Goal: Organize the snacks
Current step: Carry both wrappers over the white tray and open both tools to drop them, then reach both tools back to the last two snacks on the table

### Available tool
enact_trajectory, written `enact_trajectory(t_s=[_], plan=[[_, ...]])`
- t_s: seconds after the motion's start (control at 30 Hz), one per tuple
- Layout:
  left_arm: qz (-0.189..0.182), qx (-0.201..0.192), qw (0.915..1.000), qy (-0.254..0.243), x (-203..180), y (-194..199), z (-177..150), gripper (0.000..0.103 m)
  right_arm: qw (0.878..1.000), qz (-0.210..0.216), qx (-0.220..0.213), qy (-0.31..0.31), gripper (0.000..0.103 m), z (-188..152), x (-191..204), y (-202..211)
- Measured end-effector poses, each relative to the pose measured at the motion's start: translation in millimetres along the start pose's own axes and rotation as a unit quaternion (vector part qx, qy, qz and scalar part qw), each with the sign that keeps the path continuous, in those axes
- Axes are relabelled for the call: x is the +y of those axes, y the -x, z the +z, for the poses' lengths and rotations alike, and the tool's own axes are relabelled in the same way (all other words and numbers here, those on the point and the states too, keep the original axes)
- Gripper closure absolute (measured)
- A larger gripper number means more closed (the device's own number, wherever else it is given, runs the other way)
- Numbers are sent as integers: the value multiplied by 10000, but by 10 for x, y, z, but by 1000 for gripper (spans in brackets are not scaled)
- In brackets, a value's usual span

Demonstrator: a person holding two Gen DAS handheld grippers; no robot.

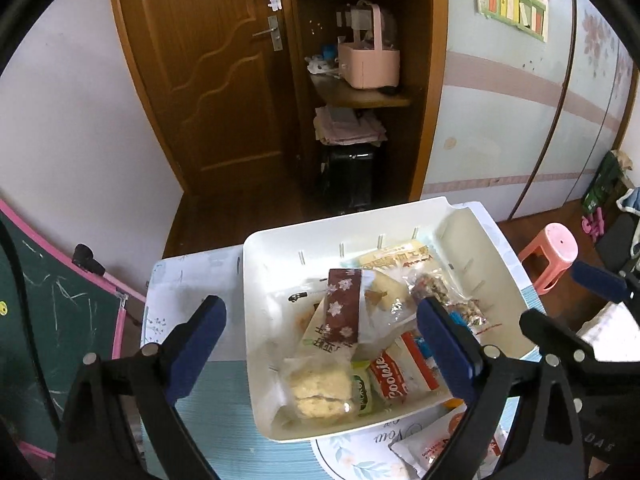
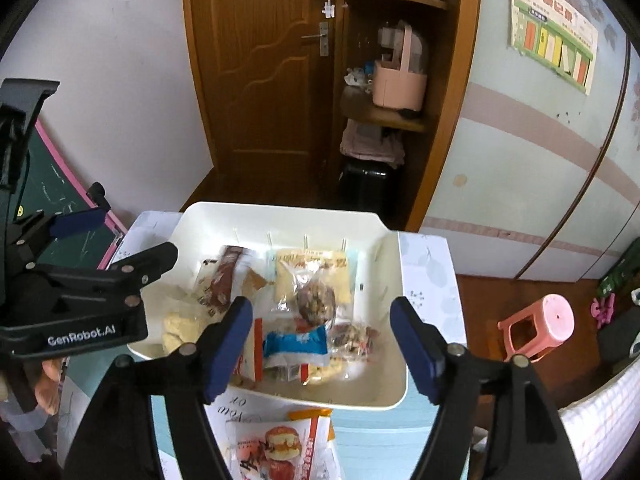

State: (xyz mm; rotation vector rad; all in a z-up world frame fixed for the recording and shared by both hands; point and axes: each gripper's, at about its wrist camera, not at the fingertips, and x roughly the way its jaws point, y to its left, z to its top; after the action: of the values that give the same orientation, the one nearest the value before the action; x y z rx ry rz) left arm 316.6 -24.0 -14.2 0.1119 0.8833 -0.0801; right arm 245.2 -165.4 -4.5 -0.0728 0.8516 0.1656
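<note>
since your left wrist view looks straight over the white tray, start there: your left gripper is spread wide with nothing between the fingers, hovering above the tray's near-left part. the tray sits on the small table and already carries most of the snacks: a brown star-print packet, a clear bag with pale puffed pieces, a red "cookie" pack, a yellow pack at the back and a nut mix bag. one white-and-red packet lies on the table outside the tray, just by its near edge. your right gripper shows at the right of frame.

in the right wrist view, your right gripper is also spread, gripping nothing, above the tray's near side with the blue wrapped snack between the fingers' line of sight. the orange-topped burger-print packet lies on the table below the tray, outside it; probably the same stray one.

judgement: mostly done. what's left looks like getting that last packet in, maybe tidying the pile.
</note>
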Motion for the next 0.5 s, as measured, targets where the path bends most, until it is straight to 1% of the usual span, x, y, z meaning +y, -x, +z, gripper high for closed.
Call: enact_trajectory(t_s=[0.1, 0.27, 0.5], plan=[[-50, -32, 10000, 50, -39, 61, -19, 7, 10000, 51, -8, -18, 31, -31, -16, 42], [-87, -23, 10000, 31, -117, 179, -65, 7, 9999, 15, -90, 101, 31, -118, 20, 185], [-237, -55, 9997, -36, -216, 473, -199, 7, 9997, 5, -193, 130, 31, -215, 10, 437]])
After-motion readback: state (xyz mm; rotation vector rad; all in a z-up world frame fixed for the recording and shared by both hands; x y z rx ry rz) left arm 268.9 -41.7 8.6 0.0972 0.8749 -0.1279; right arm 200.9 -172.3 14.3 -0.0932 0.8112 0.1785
